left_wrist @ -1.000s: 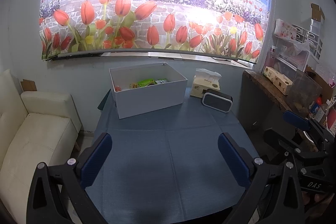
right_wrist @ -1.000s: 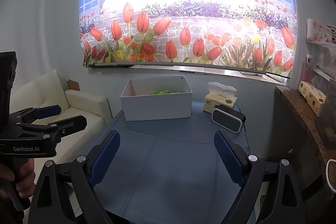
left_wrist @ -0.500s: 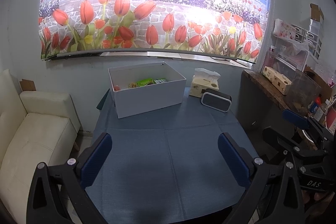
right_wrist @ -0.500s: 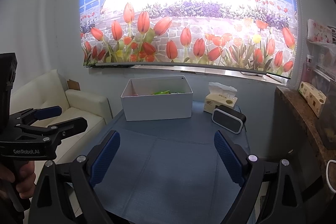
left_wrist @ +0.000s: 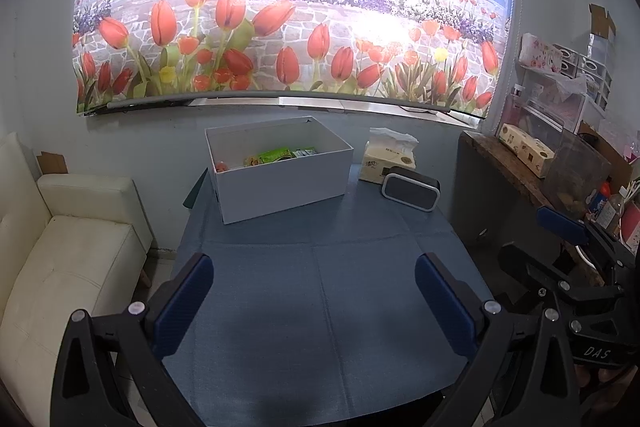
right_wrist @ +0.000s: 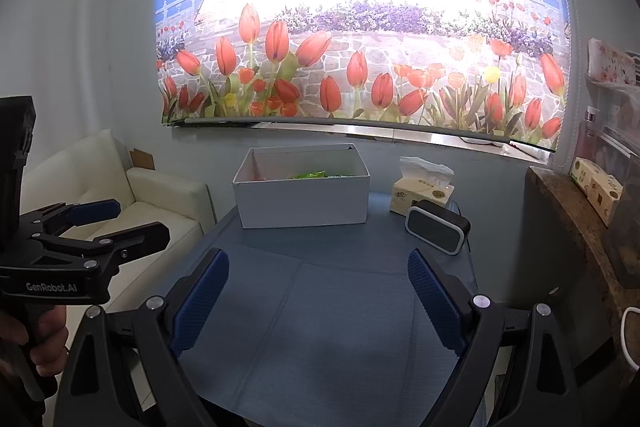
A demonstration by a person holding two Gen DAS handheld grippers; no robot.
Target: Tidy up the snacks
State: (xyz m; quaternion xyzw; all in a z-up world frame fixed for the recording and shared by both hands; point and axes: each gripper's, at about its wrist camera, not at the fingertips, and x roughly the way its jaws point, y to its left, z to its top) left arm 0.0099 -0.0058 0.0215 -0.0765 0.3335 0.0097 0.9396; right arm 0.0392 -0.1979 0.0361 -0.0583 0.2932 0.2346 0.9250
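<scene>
A white box (left_wrist: 280,179) (right_wrist: 304,201) stands at the far side of the blue-clothed table (left_wrist: 320,291) (right_wrist: 320,307). Inside it lie snack packets, a green one (left_wrist: 274,155) (right_wrist: 310,174) on top and something orange (left_wrist: 221,167) at the left end. My left gripper (left_wrist: 314,301) hangs open over the near half of the table, nothing between its fingers. My right gripper (right_wrist: 318,293) is open too, well short of the box. Each gripper shows at the edge of the other's view.
A tissue pack (left_wrist: 387,159) (right_wrist: 424,189) and a dark speaker (left_wrist: 410,188) (right_wrist: 438,230) sit right of the box. A cream sofa (left_wrist: 60,247) (right_wrist: 160,203) stands left. A wooden shelf (left_wrist: 520,179) (right_wrist: 576,227) with boxes lines the right. A tulip mural covers the wall.
Both grippers stay open and nearly still. The left view has shifted very slightly, so the box sits a touch further left.
</scene>
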